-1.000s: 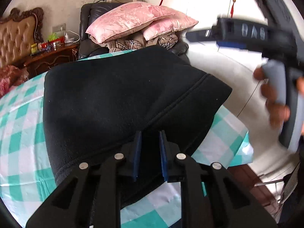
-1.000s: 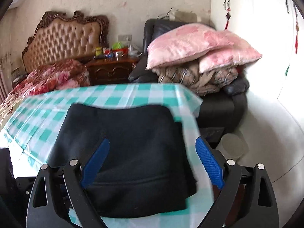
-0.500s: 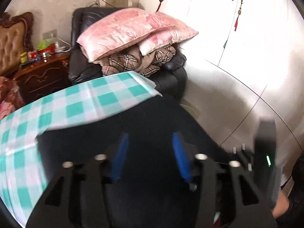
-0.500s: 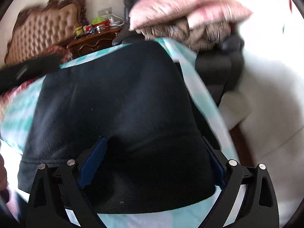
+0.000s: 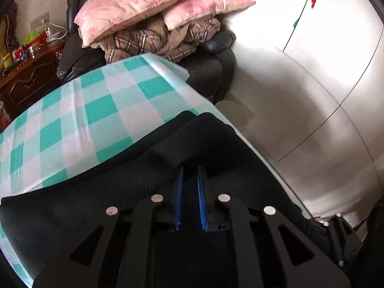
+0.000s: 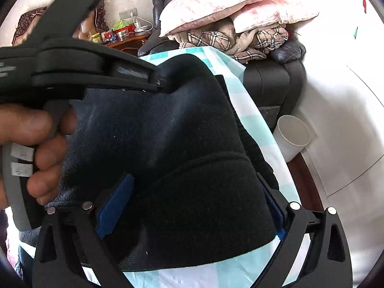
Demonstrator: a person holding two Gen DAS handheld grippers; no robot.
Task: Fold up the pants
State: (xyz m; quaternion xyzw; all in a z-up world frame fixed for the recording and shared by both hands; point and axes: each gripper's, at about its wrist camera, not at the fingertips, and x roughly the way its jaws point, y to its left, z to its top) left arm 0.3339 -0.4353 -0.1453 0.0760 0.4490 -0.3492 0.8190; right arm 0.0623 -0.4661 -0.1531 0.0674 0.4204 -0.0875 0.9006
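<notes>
The black pants (image 5: 120,187) lie folded on the teal-and-white checked tablecloth (image 5: 96,100). My left gripper (image 5: 190,175) is shut on a raised fold of the pants near their far right corner. In the right wrist view the left gripper (image 6: 160,81) pinches the far edge of the pants (image 6: 180,144). My right gripper (image 6: 194,206) is open, its blue pads either side of the near waistband end, which lies between them.
A black armchair (image 5: 211,72) piled with pink pillows (image 5: 148,2) and a plaid blanket stands past the table's far edge. A white cup (image 6: 291,136) sits on the floor to the right. A wooden nightstand (image 5: 26,76) is at far left.
My left gripper opened, moved to the far right part of the pants and shut on a fold there. My right gripper came down open around the near end of the pants.
</notes>
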